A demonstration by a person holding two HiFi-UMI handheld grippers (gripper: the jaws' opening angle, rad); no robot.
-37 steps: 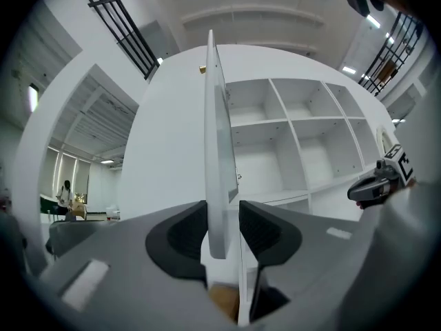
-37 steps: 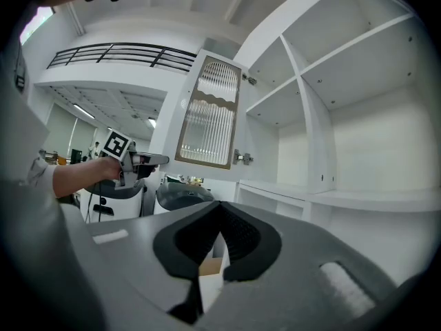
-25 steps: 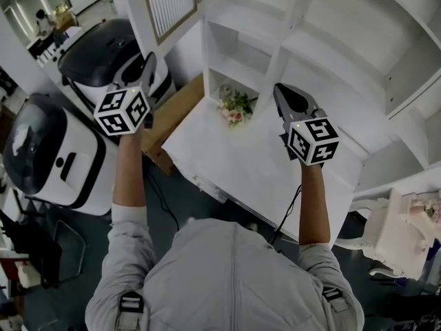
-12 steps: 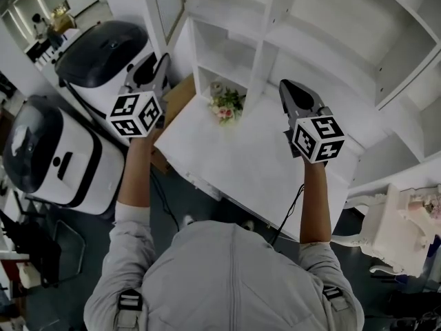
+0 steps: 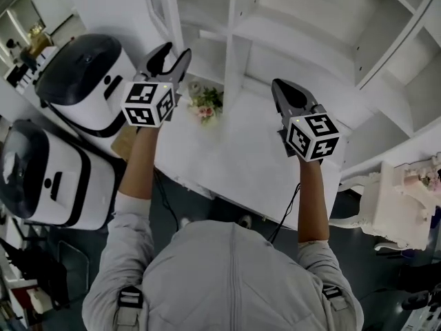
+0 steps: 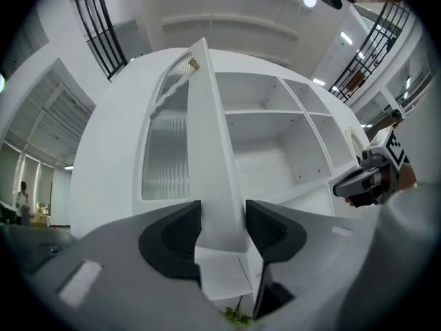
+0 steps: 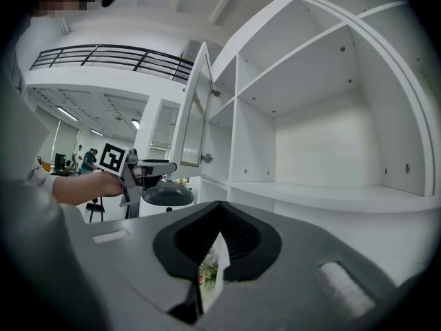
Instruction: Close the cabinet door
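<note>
The left gripper (image 6: pixel 222 216) is opening its fingers (image 6: pixel 173 234). The free edge of the white-framed, ribbed-glass cabinet door (image 6: pixel 210 143) stands unpressed at their twelve o'clock, probably ready to be pushed shut. At three o'clock the right gripper (image 7: pixel 219 212) hovers closed and empty, out of the way.

White glass-panelled cabinet door (image 6: pixel 207 136), upright, standing partly open

text: none readable | numbers, brands, signs: none | coded marks: black-and-white square markers, patterns only, no letters, on left cube (image 5: pixel 147 103), centre left of head view, and right cube (image 5: pixel 313 136), centre right | white appliances (image 5: pixel 76 81), left edge: dark marks too small to read
</note>
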